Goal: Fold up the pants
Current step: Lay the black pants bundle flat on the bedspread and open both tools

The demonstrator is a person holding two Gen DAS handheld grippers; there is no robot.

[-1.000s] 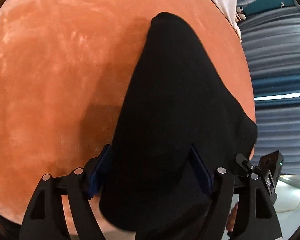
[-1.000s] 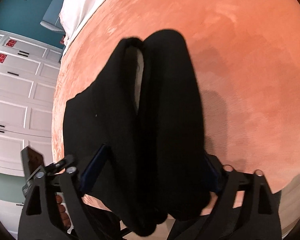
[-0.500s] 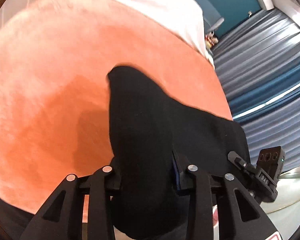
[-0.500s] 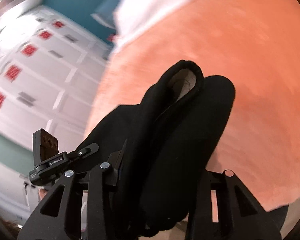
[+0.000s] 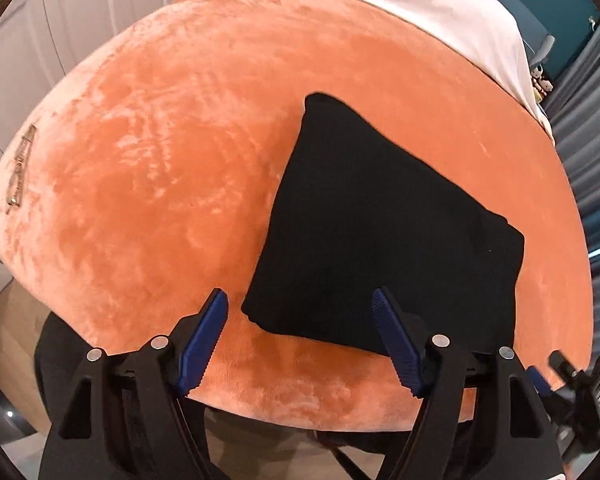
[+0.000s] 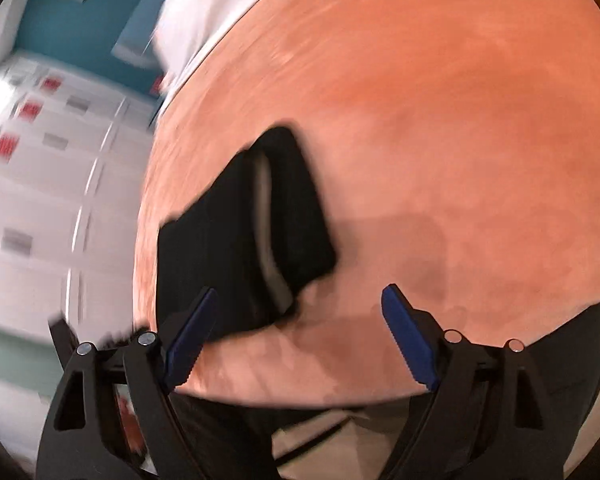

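The black pants lie folded into a flat square on the orange velvet bed cover. My left gripper is open and empty, just short of the near edge of the pants. In the blurred right wrist view the pants lie left of centre, with a pale inner lining showing along the fold. My right gripper is open and empty, pulled back from the near corner of the pants.
A white sheet covers the far end of the bed. White cabinets stand on one side and blue-grey curtains on the other. The near edge of the bed runs just beyond the fingertips.
Both grippers were shut on the pants and holding them up. They have let go and opened, the pants now lie flat and folded, and both grippers have pulled back.
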